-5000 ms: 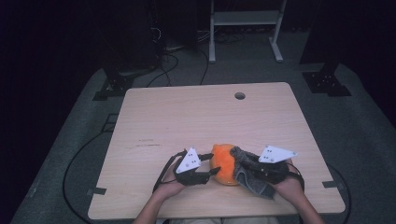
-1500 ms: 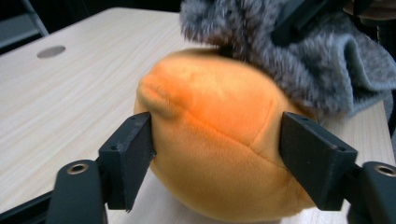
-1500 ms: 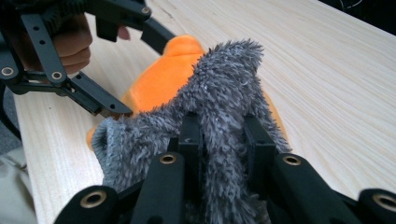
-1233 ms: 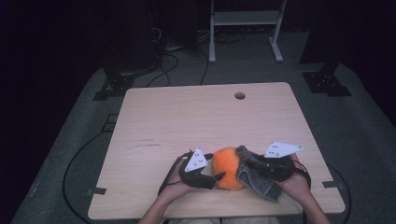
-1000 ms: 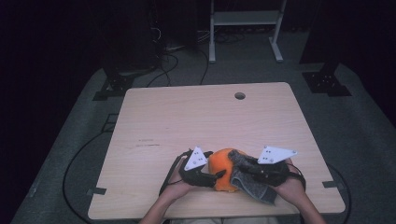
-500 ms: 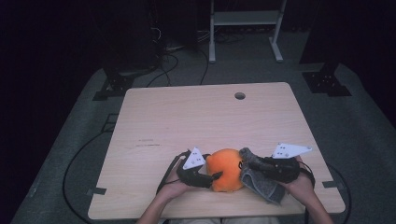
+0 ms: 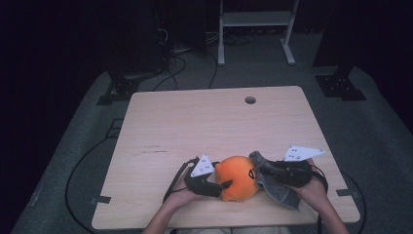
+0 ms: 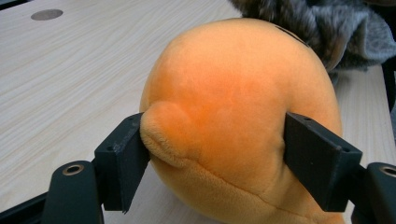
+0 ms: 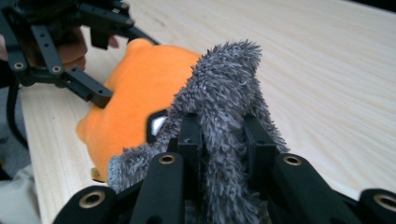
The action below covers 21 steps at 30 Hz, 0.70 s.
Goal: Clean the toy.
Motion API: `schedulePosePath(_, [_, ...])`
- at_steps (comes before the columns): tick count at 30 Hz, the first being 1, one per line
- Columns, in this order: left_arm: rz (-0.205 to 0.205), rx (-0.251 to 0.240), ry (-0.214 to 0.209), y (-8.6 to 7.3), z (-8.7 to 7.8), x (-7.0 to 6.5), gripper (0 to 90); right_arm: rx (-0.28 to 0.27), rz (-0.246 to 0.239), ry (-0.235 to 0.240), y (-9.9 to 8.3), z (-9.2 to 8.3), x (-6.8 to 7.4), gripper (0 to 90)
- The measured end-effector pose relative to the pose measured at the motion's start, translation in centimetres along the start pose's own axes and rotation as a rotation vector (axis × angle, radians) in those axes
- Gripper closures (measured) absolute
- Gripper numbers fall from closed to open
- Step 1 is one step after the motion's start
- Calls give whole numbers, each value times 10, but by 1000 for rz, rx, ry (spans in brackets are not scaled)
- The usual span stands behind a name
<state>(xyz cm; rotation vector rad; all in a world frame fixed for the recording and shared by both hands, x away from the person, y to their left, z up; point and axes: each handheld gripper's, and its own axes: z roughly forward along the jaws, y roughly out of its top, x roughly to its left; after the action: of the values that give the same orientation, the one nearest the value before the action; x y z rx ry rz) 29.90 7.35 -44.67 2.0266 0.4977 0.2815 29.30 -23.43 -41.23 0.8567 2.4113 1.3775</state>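
Your left gripper clamps the orange plush toy across its body, one jaw pressed into each flank; in the left gripper view the pile dimples under both pads, so the toy is held firmly, probably to anchor it. The toy rests on the wooden table near the front edge, between your two hands. Your right gripper pinches a fold of the grey furry cover, its jaws nearly closed with only that tuft between them. The cover hangs against the toy's right side, so the two grips likely oppose each other: one steadies, the other pulls fabric on or off. Which direction cannot be judged from this moment.

Hidden or unclear: the toy's underside, most of its dark face marking behind the cover, and how far the cover wraps round the back. The right gripper's pads are buried in fur.
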Motion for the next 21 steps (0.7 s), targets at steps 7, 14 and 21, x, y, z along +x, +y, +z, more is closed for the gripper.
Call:
schedulePosePath(7, [-151,2,13,18,-2,4,143,36,-14,34,-4,4,9,720])
schedulePosePath(14, [-125,-19,-34,19,5,-1,353,33,6,7,-6,0,7,720])
schedulePosePath(21, [166,-71,32,53,13,-3,423,-20,54,-35,-1,-4,-3,723])
